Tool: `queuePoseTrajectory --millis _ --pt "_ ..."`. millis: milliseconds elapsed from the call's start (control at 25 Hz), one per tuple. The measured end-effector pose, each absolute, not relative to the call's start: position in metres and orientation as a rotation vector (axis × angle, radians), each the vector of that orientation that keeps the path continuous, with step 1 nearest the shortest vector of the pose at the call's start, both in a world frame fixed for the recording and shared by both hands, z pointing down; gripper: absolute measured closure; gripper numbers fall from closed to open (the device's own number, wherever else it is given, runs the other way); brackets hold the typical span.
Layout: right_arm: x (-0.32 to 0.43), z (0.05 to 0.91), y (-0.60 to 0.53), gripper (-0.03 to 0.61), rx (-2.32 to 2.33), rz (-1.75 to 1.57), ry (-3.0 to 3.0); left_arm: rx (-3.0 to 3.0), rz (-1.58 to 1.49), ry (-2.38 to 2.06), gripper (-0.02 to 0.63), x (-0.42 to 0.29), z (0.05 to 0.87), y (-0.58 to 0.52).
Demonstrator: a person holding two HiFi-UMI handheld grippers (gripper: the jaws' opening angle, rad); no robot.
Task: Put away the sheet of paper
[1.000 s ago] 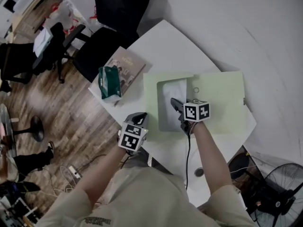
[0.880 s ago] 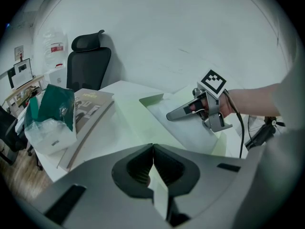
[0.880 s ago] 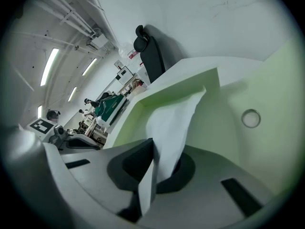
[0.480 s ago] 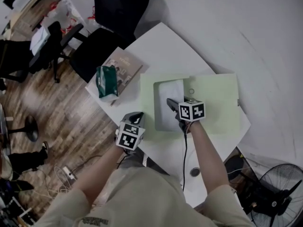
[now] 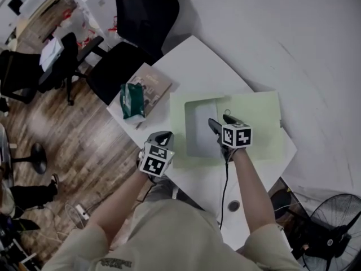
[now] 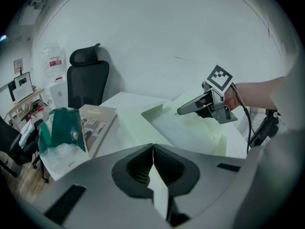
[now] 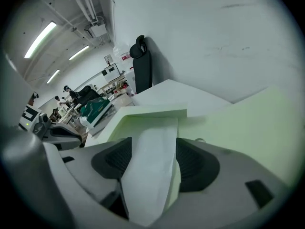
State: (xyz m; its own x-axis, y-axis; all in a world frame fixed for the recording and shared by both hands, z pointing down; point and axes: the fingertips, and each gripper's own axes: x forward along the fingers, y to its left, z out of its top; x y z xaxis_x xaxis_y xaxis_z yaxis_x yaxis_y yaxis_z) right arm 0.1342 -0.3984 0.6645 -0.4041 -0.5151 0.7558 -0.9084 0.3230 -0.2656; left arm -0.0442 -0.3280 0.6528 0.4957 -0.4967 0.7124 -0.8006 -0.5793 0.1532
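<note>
Though near paper [image 5: 200,130], packet [image 5: 131,100] atop book [image 5: 156,82].

Left tool [image 6: 152,150], jaws together, faces the right tool [image 6: 185,110] above a pale green folder [image 6: 190,133].

Head view: on the person's head, high over the counter [image 5: 197,55], facing steeply down; both arms, the folder [image 5: 259,123] and the floor [image 5: 84,134] at the left all fit in
Left gripper view: rides the left hand-held gripper [image 6: 152,149] at the counter's near edge, low, facing across the counter to the wall [image 6: 157,32]
Right gripper view: rides the right hand-held gripper [image 7: 152,149], very near the folder, looking along its opening jaws with the paper [image 7: 147,190] between them, toward the chair [image 7: 141,63]
Shared: all three show the folder, chair and green pack [image 5: 131,100]; the head and left gripper views both show the right hand-held gripper
</note>
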Motion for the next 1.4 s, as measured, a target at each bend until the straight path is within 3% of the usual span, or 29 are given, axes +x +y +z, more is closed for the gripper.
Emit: queuePoseTrajectory --millis 80,200,680,1080,1400 --pt "0.136 0.65 -0.397 0.278 1.268 0.917 -2.065 2.303 0.857 -1.096 0.592 -0.048 0.638 -0.335" --pt "0.137 0.614 -0.395 0.347 1.312 0.876 -2.13 2.354 0.834 -1.133 0.592 -0.05 0.609 -0.346" --pt "0.137 0.45 -0.367 0.506 1.507 0.597 -2.408 2.588 0.622 -1.29 0.592 -0.052 0.468 -0.364" --pt "0.126 0.322 -0.311 0.549 1.583 0.254 -2.582 2.809 0.481 -1.338 0.592 -0.04 0.373 -0.342" --pt "0.122 0.27 -0.272 0.555 1.593 0.019 -2.594 2.866 0.32 -1.284 0.592 -0.031 0.329 -0.324"
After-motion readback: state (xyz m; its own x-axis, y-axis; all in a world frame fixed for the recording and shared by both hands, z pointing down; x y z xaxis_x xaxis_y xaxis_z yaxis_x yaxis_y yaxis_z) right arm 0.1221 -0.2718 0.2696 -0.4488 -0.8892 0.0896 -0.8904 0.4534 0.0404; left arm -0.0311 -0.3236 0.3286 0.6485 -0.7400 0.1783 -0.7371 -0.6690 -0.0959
